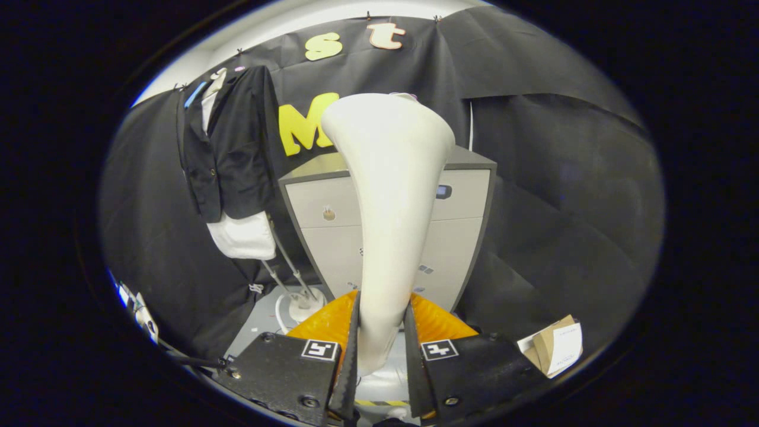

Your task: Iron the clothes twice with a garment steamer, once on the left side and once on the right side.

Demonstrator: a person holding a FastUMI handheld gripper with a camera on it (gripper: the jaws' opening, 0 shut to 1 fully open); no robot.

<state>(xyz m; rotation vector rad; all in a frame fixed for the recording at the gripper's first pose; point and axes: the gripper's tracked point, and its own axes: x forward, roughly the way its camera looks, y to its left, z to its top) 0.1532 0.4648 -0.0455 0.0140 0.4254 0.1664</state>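
My gripper (pixel 381 320) is shut on the handle of the white garment steamer (pixel 391 196), which rises upright between the fingers and widens to its head at the top. Both fingers press on the narrow lower part of the handle. A black jacket (pixel 228 142) over a white shirt (pixel 243 234) hangs on a stand, off to the left and well beyond the fingers. The steamer head stands apart from the clothes, to their right. The steamer's face points away from me and is hidden.
A grey cabinet with drawers (pixel 456 225) stands right behind the steamer. The clothes stand's white base (pixel 305 305) and thin poles sit on the floor to the left. A cardboard box (pixel 554 347) lies at the right. Cables (pixel 139 308) run along the left.
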